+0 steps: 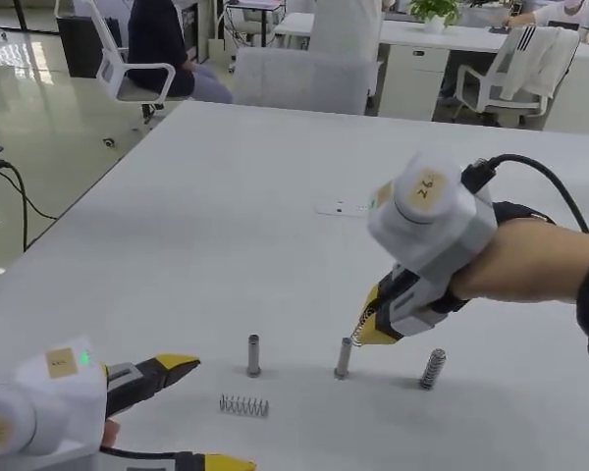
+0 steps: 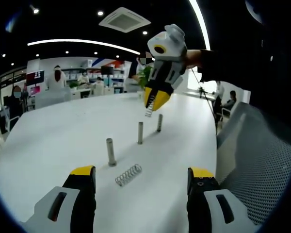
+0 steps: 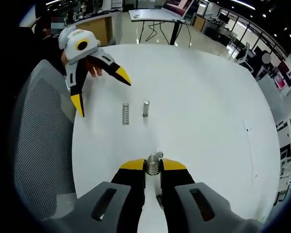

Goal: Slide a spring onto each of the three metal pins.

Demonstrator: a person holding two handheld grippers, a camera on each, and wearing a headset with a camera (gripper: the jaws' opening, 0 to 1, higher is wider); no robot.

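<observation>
Yellow-tipped fingers (image 2: 82, 171) of the left gripper (image 1: 224, 413) stand wide apart at the near edge of the white counter (image 1: 226, 226), holding nothing. A loose spring (image 1: 243, 405) lies flat on the counter just ahead of their tips. Beyond it, upright in a row, stand the left pin (image 1: 253, 355), bare, the middle pin (image 1: 344, 358), also bare, and the right pin (image 1: 438, 352), which wears a fitted spring (image 1: 432, 373). The right gripper (image 1: 366, 336) hangs tilted down just above the middle pin, its fingers pinched on a second spring (image 3: 154, 164) whose lower end is near the pin's top. Farther off are office chairs (image 1: 128, 69) and desks (image 1: 422, 39).
</observation>
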